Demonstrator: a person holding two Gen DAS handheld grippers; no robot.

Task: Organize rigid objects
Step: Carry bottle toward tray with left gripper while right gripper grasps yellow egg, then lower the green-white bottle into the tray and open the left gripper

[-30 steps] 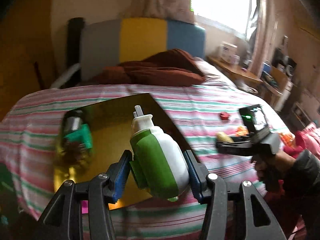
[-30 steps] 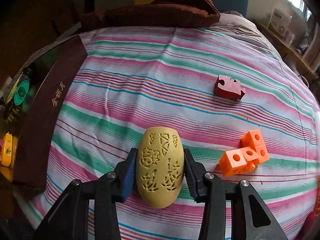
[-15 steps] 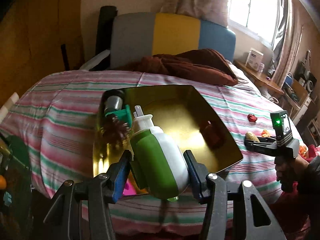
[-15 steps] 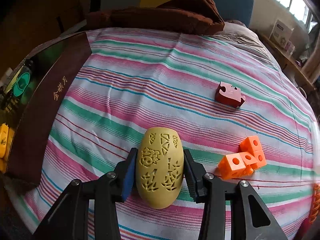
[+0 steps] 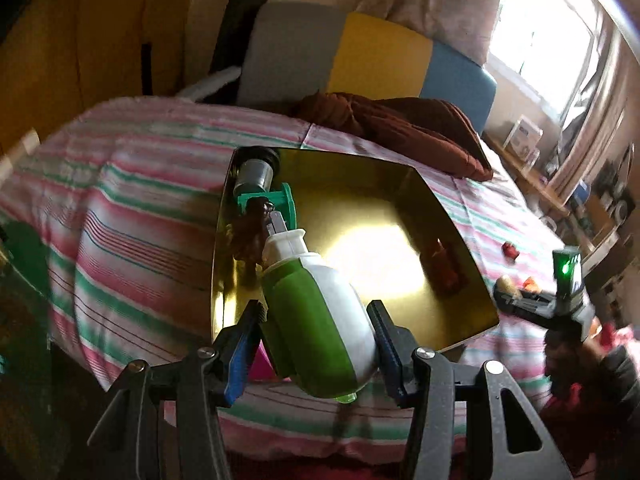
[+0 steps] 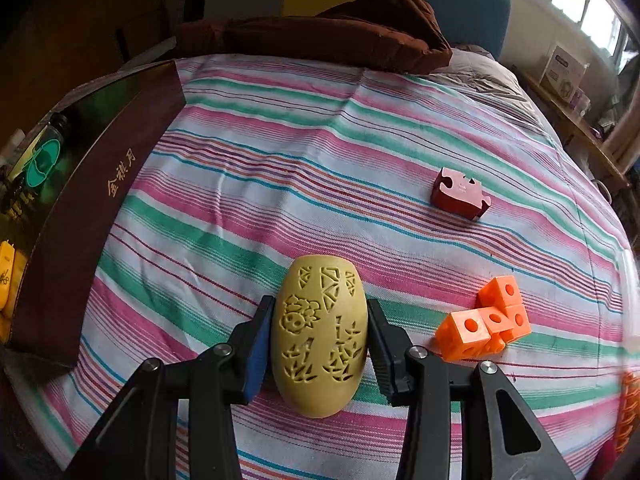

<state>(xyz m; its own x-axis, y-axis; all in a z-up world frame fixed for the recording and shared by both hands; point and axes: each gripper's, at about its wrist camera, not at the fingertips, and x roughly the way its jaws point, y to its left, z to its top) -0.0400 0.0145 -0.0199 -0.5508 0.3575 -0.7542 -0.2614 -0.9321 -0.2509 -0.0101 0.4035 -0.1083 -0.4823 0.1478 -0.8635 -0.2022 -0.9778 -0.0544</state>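
Observation:
My left gripper (image 5: 316,332) is shut on a green and white bottle (image 5: 316,316), held above the near edge of a gold-lined box (image 5: 360,236). Inside the box lie a glass jar with a green tag (image 5: 264,188) and a dark red piece (image 5: 442,268). My right gripper (image 6: 320,340) is shut on a yellow carved egg (image 6: 320,336), just above the striped bedspread (image 6: 320,152). The box's brown side (image 6: 96,208) shows at the left of the right wrist view. The right gripper (image 5: 520,300) also shows at the right of the left wrist view.
A red puzzle piece (image 6: 460,192) and orange linked cubes (image 6: 486,322) lie on the bed to the right of the egg. A brown blanket (image 6: 320,32) lies at the bed's head. A yellow item (image 6: 6,268) sits in the box's near-left corner.
My left gripper has drawn back and swung left with the bottle, so the whole box now shows ahead. The right gripper has stayed almost still with the egg.

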